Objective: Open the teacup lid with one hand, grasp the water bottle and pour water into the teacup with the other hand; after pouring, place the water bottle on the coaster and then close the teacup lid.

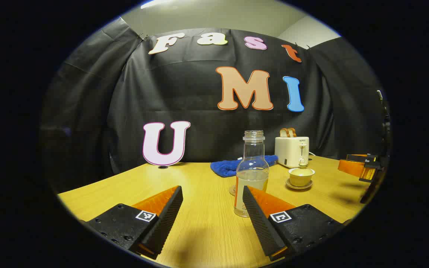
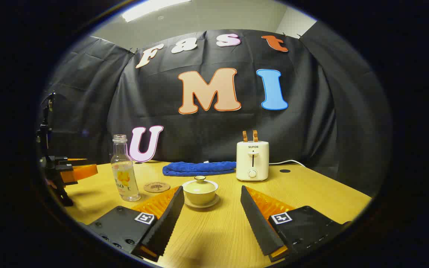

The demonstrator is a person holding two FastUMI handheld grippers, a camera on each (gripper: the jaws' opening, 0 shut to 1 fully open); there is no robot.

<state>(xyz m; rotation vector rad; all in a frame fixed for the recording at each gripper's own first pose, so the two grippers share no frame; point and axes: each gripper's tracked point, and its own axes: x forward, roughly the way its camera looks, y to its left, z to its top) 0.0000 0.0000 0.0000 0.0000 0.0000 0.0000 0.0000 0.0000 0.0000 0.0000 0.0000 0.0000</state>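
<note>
Both grippers stand spread wide with nothing between the fingers. The left gripper (image 1: pixel 212 203) faces the water bottle (image 1: pixel 252 173), which stands upright on the table (image 1: pixel 199 230) just past its right finger, so the bottle looks to be this hand's job. The right gripper (image 2: pixel 211 203) lines up on the teacup (image 2: pixel 200 190), which sits on its saucer (image 2: pixel 214 203) ahead of the gap, lid (image 2: pixel 200 184) still on; judged as the lid-lifting hand.

Bottle: clear, uncapped, roughly a third full of water. Teacup contents hidden by the lid.

The coaster (image 2: pixel 156 187) lies flat just beside the bottle, bare, probably kept free for set-down after pouring. Behind are a blue cloth (image 2: pixel 199 168) and a toaster (image 2: pixel 252 160) with what appears to be bread in its slots. No step of the task is done yet.
</note>
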